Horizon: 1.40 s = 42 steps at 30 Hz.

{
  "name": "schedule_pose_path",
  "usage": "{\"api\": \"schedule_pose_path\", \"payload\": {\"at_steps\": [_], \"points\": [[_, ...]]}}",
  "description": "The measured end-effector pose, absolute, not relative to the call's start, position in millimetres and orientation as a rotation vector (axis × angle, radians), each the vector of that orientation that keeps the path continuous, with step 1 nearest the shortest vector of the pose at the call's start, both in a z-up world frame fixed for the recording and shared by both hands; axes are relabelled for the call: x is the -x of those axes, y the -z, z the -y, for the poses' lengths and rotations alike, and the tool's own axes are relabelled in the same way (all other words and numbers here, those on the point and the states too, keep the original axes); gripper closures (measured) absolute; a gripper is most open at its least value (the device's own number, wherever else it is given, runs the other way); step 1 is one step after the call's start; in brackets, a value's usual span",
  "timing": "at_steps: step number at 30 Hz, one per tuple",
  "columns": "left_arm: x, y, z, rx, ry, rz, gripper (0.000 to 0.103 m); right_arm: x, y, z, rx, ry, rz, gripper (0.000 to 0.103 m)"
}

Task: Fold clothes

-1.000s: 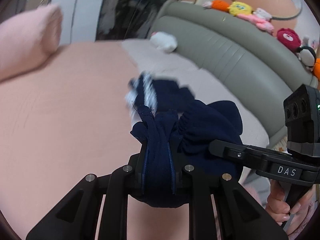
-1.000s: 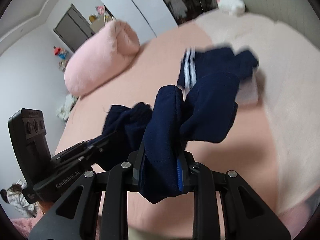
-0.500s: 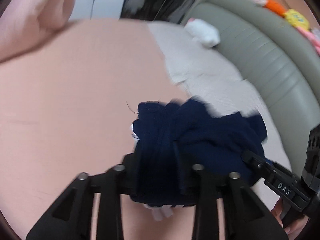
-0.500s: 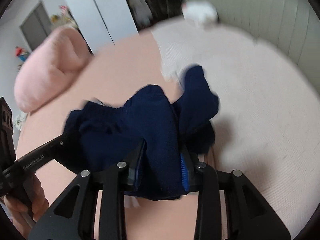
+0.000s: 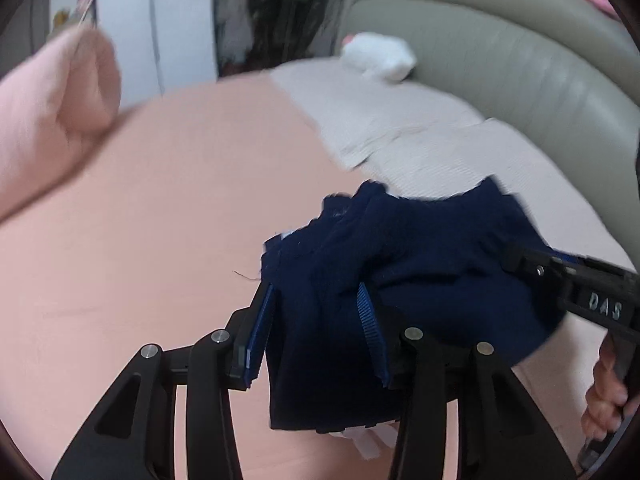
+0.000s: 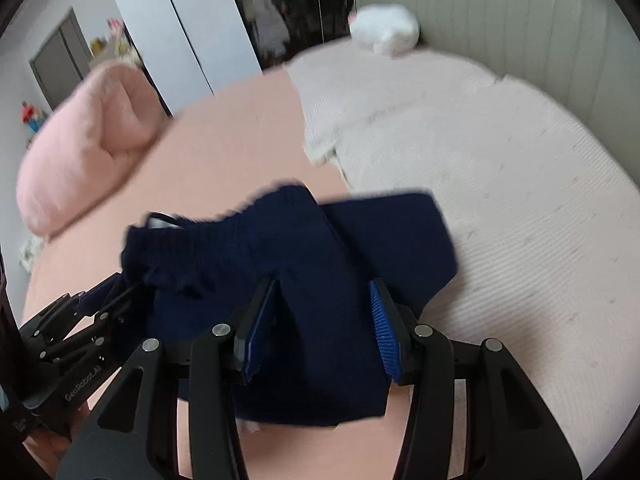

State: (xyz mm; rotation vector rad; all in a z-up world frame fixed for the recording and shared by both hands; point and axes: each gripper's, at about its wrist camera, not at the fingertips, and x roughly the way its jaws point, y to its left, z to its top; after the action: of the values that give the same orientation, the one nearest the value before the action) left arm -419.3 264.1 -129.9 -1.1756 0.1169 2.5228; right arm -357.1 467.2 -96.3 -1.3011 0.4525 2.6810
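We see both the left tool [image 5: 316, 332] and the right tool [image 6: 322, 326] parted around the bunched navy garment [image 6: 304, 276] on the bed [image 6: 224, 152], gripping nothing, so the loose layers risk slumping apart.

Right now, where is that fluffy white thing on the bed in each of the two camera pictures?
Left wrist view: the white plush lies near the top, right of centre, against the grey-green headboard.
Right wrist view: the white plush lies near the top, right of centre, again by the headboard.
Shared landmark: the pink pillow at the left of both pictures.
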Motion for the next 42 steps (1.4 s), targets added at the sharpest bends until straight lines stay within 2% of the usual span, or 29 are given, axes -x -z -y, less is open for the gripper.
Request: {"api": "schedule_pose_path", "payload": {"at_steps": [2, 4, 6, 8, 11, 12, 13, 15, 20, 24, 27, 29, 31, 42], "points": [[431.6, 135.4, -261.6, 1.204, -2.524, -0.079, 0.054, 365.9, 109.7, -462.7, 1.320, -2.677, -0.399, 0.053], [435.6, 136.4, -260.9, 1.226, -2.522, -0.075, 0.054, 370.5, 115.7, -456.2, 1.304, -2.683, -0.320, 0.044], [434.8, 135.0, -260.9, 1.240, -2.519, -0.082, 0.054, 375.8, 115.6, -451.8, 1.290, -2.671, -0.261, 0.044], [428.9, 127.5, -258.7, 1.246, -2.499, -0.060, 0.055, 373.4, 109.3, -460.1, 1.295, -2.661, -0.346, 0.043], [423.3, 113.3, -244.5, 1.231, -2.457, 0.068, 0.055, 357.9, 90.3, -471.2, 1.252, -2.646, -0.443, 0.039], [419.0, 106.6, -238.3, 1.217, -2.451, 0.104, 0.055, 350.5, 81.2, -474.1, 1.217, -2.643, -0.449, 0.033], [414.6, 100.2, -232.2, 1.209, -2.446, 0.132, 0.054, 342.9, 72.3, -476.8, 1.184, -2.639, -0.451, 0.021], [404.3, 88.4, -219.1, 1.211, -2.438, 0.167, 0.050, 325.8, 55.5, -479.4, 1.130, -2.623, -0.424, 0.009], [368.8, 59.7, -170.3, 1.155, -2.521, 0.167, 0.034, 289.5, 24.5, -459.0, 1.081, -2.610, -0.412, 0.009], [350.4, 41.5, -122.9, 1.155, -2.634, 0.153, 0.034, 272.3, 1.2, -427.2, 1.074, -2.620, -0.410, 0.008], [333.8, 28.9, -88.1, 1.148, -2.707, 0.134, 0.032, 259.9, -15.9, -402.0, 1.071, -2.630, -0.410, 0.001], [321.6, 24.7, -66.1, 1.151, -2.738, 0.127, 0.028, 255.8, -23.3, -372.7, 1.102, -2.669, -0.423, 0.001], [308.9, 22.2, -44.4, 1.158, -2.761, 0.122, 0.024, 254.5, -23.7, -342.2, 1.141, -2.693, -0.402, 0.001], [210.3, -2.0, 29.6, 1.113, -2.905, 0.087, 0.022, 196.1, -16.4, -200.3, 1.352, -2.871, -0.286, 0.001]]}}
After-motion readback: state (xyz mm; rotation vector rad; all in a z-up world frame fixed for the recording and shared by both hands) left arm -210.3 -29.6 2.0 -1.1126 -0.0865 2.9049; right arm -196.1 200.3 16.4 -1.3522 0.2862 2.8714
